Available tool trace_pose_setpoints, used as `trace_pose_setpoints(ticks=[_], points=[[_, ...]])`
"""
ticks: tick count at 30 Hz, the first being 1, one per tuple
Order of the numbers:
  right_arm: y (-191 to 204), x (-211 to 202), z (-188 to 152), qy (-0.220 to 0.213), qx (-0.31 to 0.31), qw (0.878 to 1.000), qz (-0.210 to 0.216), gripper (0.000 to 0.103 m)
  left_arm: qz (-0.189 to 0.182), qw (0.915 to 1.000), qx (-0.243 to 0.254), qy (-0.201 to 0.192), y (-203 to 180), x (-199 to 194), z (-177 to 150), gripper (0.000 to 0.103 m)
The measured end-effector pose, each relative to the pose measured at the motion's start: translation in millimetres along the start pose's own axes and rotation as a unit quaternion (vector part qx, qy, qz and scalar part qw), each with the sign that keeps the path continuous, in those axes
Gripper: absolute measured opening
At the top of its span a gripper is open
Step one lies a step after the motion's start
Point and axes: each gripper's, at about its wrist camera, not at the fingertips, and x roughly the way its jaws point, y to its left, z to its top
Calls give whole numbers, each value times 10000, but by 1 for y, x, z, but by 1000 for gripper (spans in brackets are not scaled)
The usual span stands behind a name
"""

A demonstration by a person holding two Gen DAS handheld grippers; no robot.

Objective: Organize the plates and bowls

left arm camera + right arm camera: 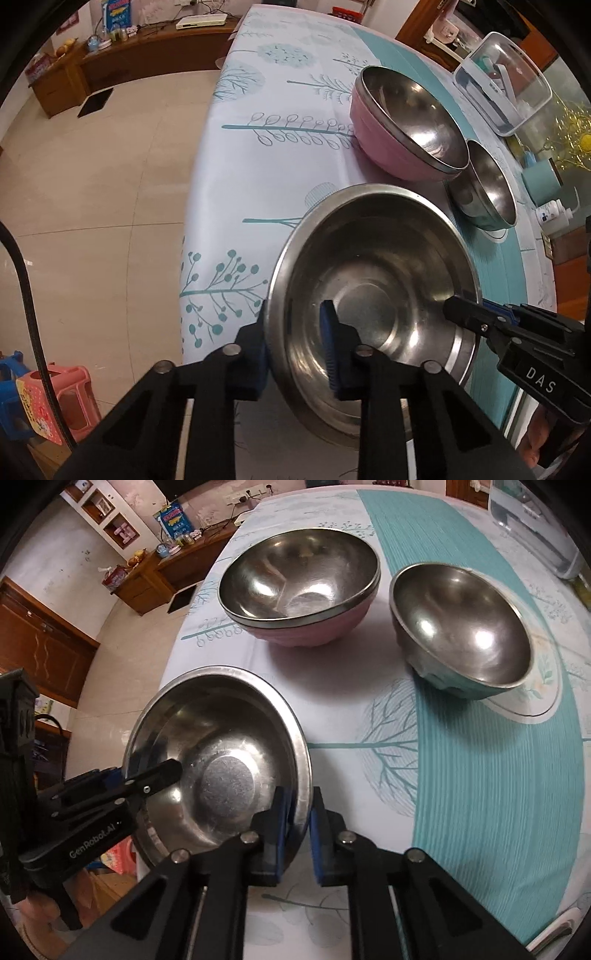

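A shallow steel bowl is held near the table's front edge. My left gripper straddles its left rim, one finger outside and one inside, shut on it. My right gripper pinches the opposite rim, shut on it; it shows in the left wrist view too. Beyond stands a pink bowl with steel bowls nested in it. To its right a teal-sided steel bowl stands on a white plate.
The table has a white and teal cloth with tree prints. A clear plastic box and a teal cup stand at the far right. The tiled floor lies left of the table edge.
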Motion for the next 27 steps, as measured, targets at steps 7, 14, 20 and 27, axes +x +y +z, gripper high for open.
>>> trace_pose_setpoints(ticks=[7,14,20,27], points=[[-14,-14,-10,-18,275,9995,141,9,-97,9999,116,33,-18,-12,-19,15],[-24,-53,-36,-287,305,9991,109,9,-149,9992,361,-129,-54,-44,-43,15],[-40,-95,-60,-579,427,9973,174,9,-328,9965,653,-413,-86,-86,-59,15],[-56,-146,-92,-999,577,9932,179,9,-412,9920,990,-669,-127,-129,-86,15]])
